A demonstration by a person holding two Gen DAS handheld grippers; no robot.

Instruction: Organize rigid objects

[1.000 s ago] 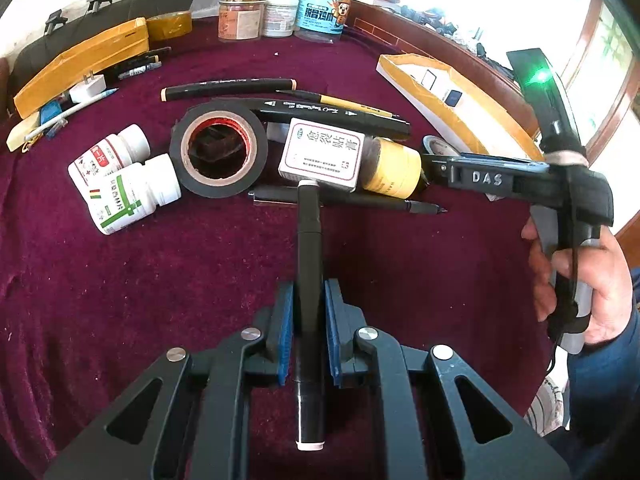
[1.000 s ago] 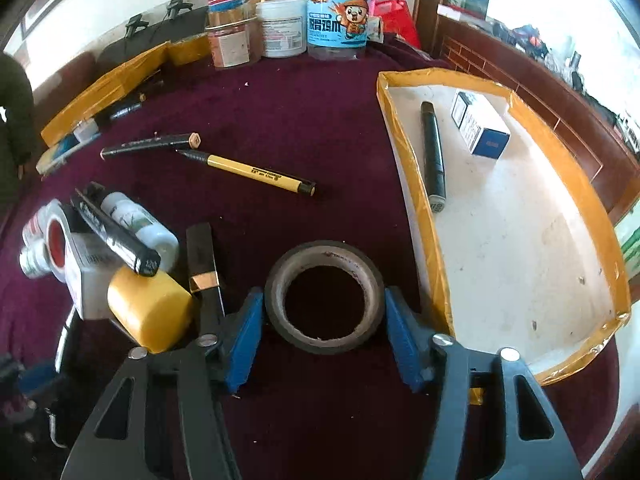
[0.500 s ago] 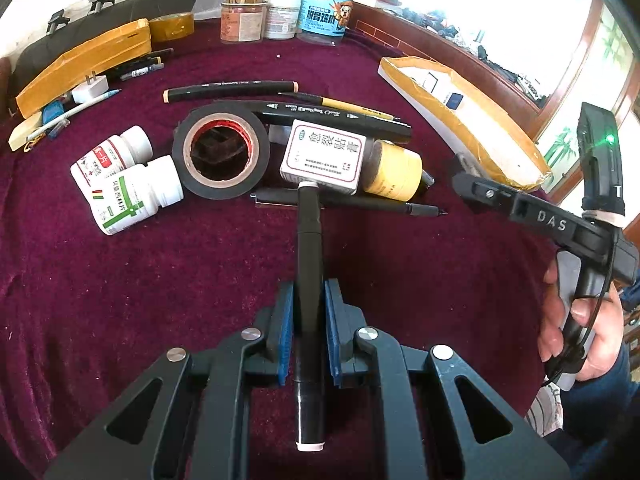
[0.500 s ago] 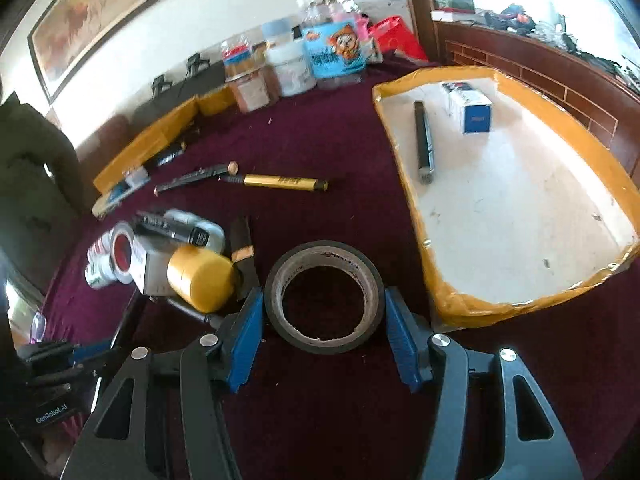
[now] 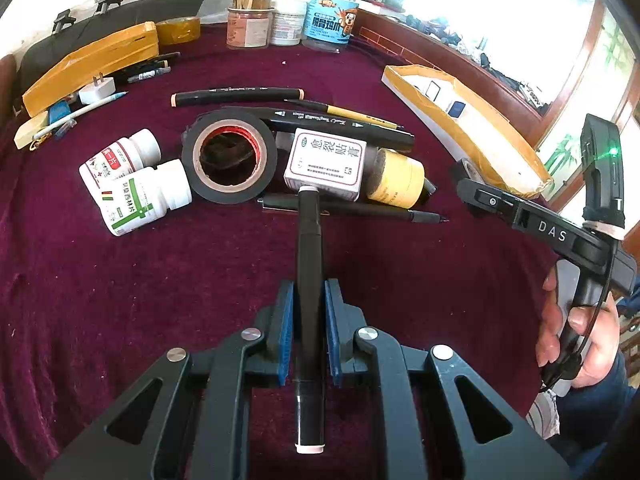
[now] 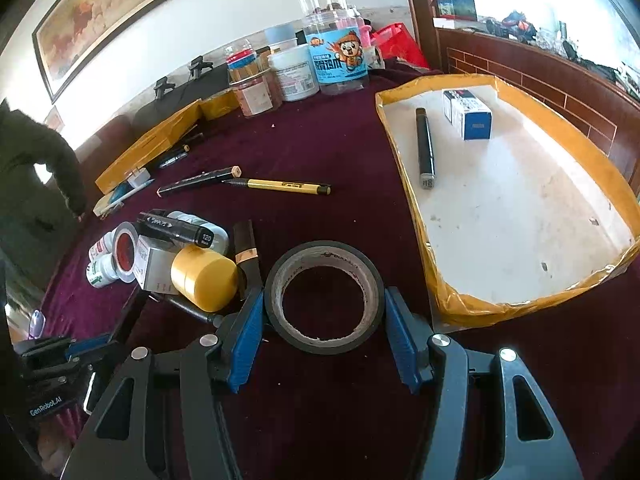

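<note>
Two grips are live at once: the left gripper [image 5: 308,332] is clamped on a long black marker pen [image 5: 308,280] at lower centre, and the right gripper [image 6: 324,332] pinches a black ring-shaped tape roll [image 6: 323,297] across its width, just left of the yellow-taped white tray [image 6: 608,160]. The roll's curved rim gives the blue pads [image 6: 248,332] little bite, so it could pop free before clearing the tray's wall. Whether it hangs or rests on the maroon cloth [image 6: 320,140], I cannot tell.

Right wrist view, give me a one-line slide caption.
Right gripper holds a black tape roll beside the yellow-edged tray.
</note>
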